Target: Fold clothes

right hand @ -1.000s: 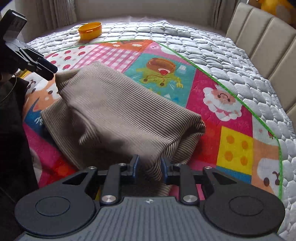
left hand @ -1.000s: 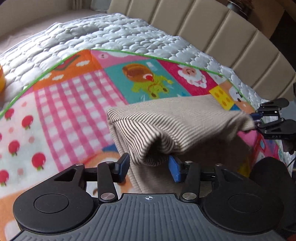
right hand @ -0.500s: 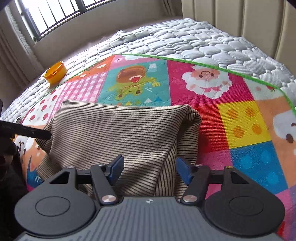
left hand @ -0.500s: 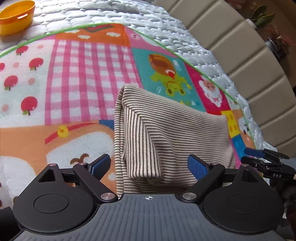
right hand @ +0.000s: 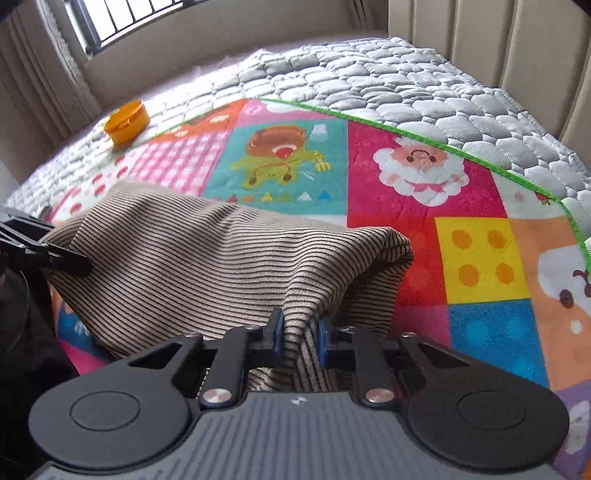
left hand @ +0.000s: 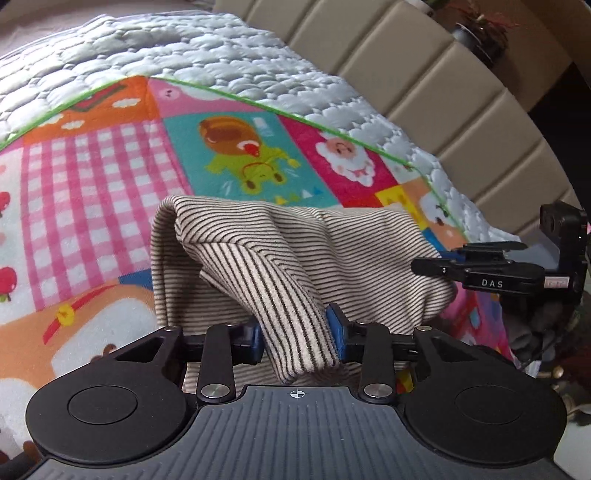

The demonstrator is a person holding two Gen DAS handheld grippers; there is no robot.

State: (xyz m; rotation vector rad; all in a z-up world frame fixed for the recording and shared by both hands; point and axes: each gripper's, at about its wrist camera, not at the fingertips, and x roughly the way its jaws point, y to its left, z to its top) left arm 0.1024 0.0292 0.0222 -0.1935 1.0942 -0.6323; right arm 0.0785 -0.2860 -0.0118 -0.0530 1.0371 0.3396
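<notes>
A beige garment with thin dark stripes (left hand: 332, 251) lies folded on a colourful patchwork play mat (left hand: 110, 177). My left gripper (left hand: 295, 338) is shut on a bunched near edge of the garment. My right gripper (right hand: 300, 334) is shut on the garment's (right hand: 207, 254) other near edge. Each gripper shows in the other's view: the right one (left hand: 480, 271) at the garment's right side, the left one (right hand: 48, 254) at its left side. The cloth is lifted and drawn up between them.
The mat (right hand: 480, 254) lies on a grey quilted mattress (right hand: 369, 81). An orange bowl (right hand: 126, 122) sits at the mat's far left corner. A beige padded headboard (left hand: 443, 74) runs along the right. A window with bars (right hand: 122, 18) is at the back.
Both grippers were open half a second ago, beside the folded garment. Now both have shut on its near edge and the cloth is pulled up.
</notes>
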